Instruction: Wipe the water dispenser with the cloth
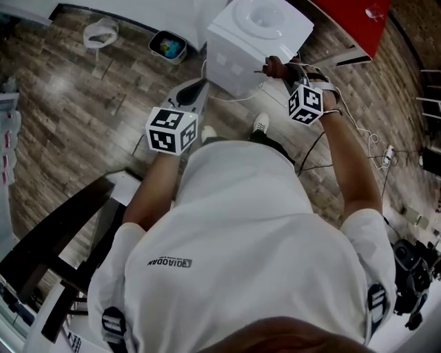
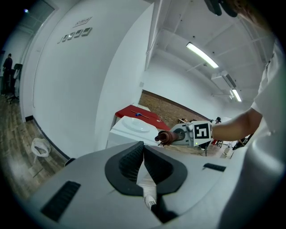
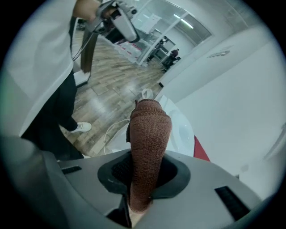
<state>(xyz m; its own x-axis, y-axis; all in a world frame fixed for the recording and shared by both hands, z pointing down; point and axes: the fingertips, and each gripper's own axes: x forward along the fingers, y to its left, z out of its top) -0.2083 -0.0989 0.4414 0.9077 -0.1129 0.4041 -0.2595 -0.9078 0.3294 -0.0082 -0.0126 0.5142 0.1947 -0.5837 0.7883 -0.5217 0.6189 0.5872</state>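
The white water dispenser (image 1: 258, 38) stands on the wooden floor ahead of me, its round top recess facing up. My right gripper (image 1: 284, 71) is shut on a rolled brown cloth (image 1: 273, 67), held at the dispenser's upper right side. In the right gripper view the cloth (image 3: 149, 134) sticks up out of the jaws, with the dispenser (image 3: 181, 129) just behind it. My left gripper (image 1: 200, 86) hangs lower, at the dispenser's left front, and holds nothing. In the left gripper view its jaws (image 2: 143, 146) are shut, and the dispenser (image 2: 132, 129) and the cloth (image 2: 164, 137) show beyond.
A small bin (image 1: 167, 46) and a white stand (image 1: 100, 32) sit on the floor to the left of the dispenser. A red table (image 1: 355, 21) stands behind it. White cables (image 1: 368, 141) trail on the floor at right. A dark bench (image 1: 62, 231) is by my left side.
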